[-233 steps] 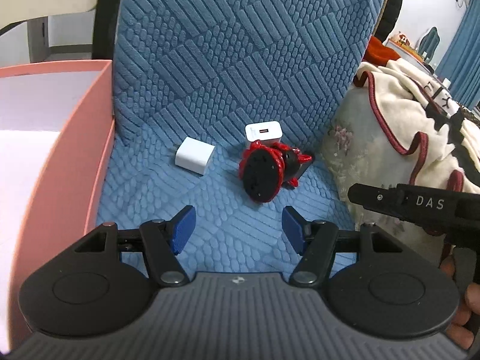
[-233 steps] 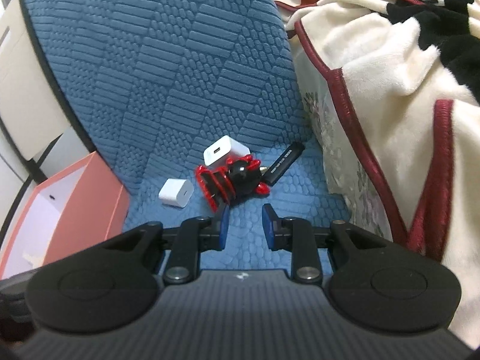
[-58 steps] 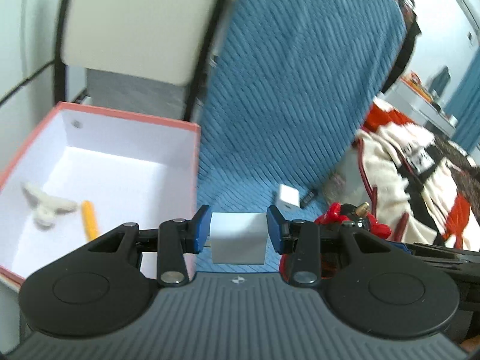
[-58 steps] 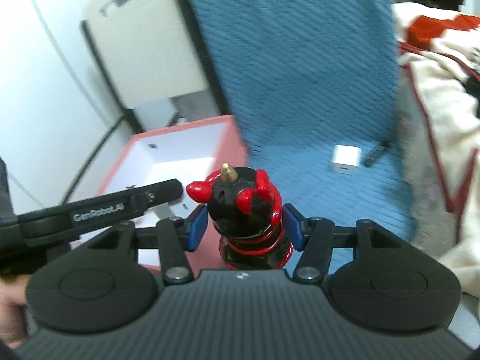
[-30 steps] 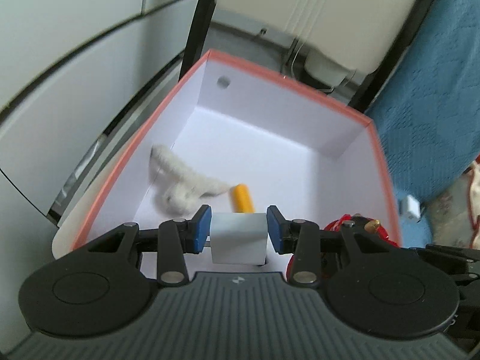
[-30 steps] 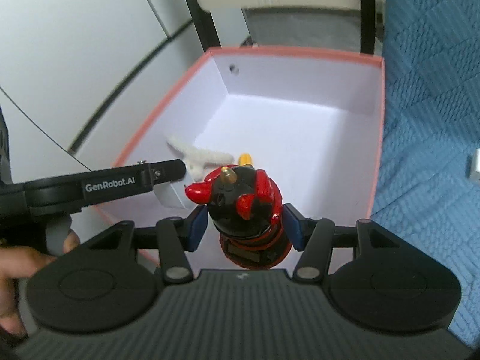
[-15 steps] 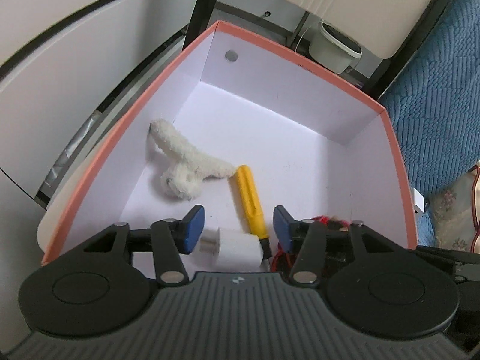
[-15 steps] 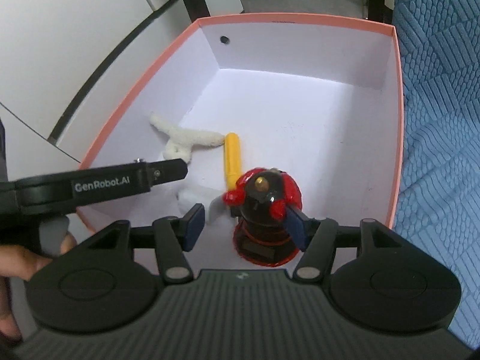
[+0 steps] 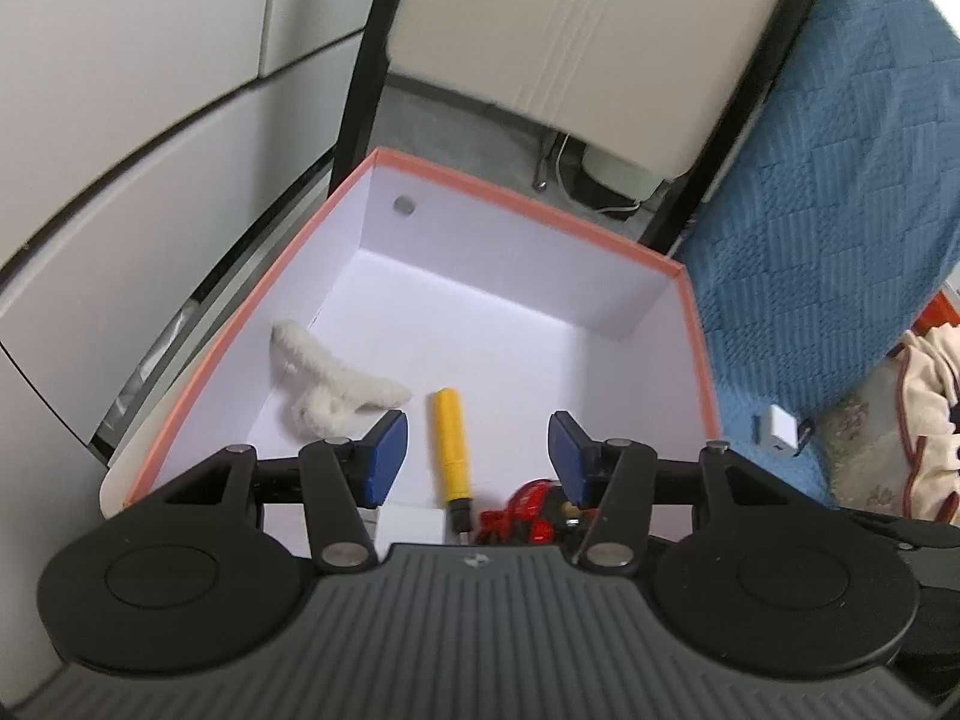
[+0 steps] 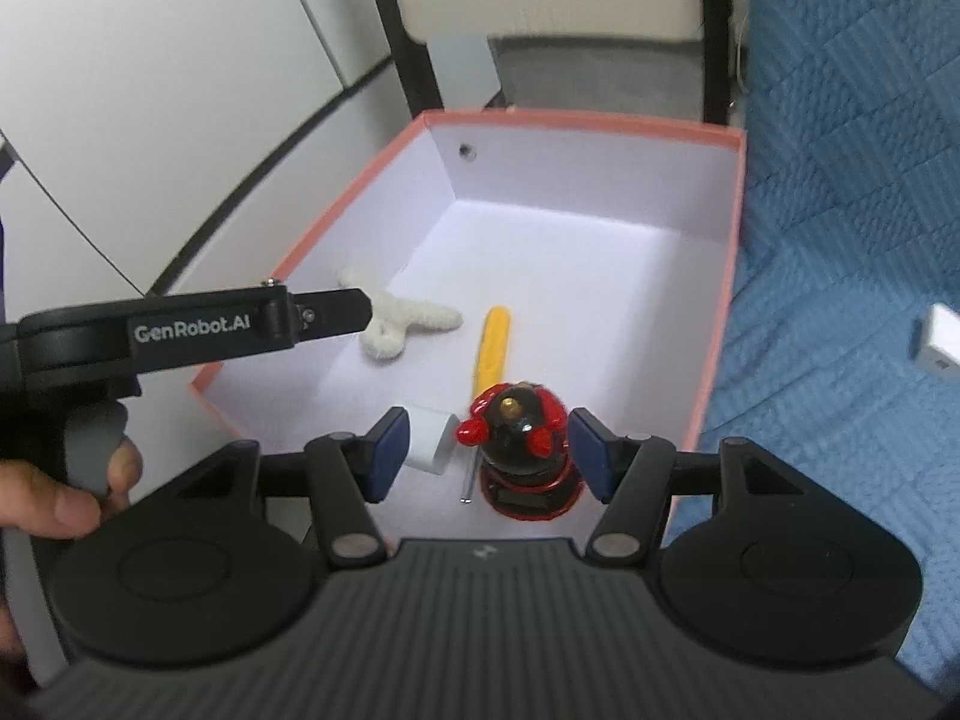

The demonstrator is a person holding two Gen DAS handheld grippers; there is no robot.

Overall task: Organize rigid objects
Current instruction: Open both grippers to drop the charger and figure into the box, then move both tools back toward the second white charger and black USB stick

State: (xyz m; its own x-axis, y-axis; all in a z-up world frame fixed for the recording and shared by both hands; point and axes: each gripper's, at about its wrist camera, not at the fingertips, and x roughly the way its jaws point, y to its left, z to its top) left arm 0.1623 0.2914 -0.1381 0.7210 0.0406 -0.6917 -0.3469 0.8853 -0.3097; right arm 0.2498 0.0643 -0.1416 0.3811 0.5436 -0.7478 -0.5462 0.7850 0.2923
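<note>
- One pink box (image 10: 717, 324), white inside.
- Four things lying in it.
- One fuzzy white piece (image 10: 405, 318), near the left wall.
- One yellow-handled screwdriver (image 10: 493, 345), about mid-floor.
- One white charger block (image 10: 429, 438) in the box, near the front wall.
- One red-and-black figure (image 10: 522, 450), upright, just beside the screwdriver's tip.
- One more white charger block (image 9: 777, 429) outside, on the blue quilted cover (image 9: 840, 228); two blocks in all.
- Two grippers: left (image 9: 477, 459), right (image 10: 489, 456).

A quilted blue cover (image 9: 840, 192) drapes the seat beside a cream blanket (image 9: 924, 414) trimmed in dark red, grey floor (image 9: 480, 120) behind
</note>
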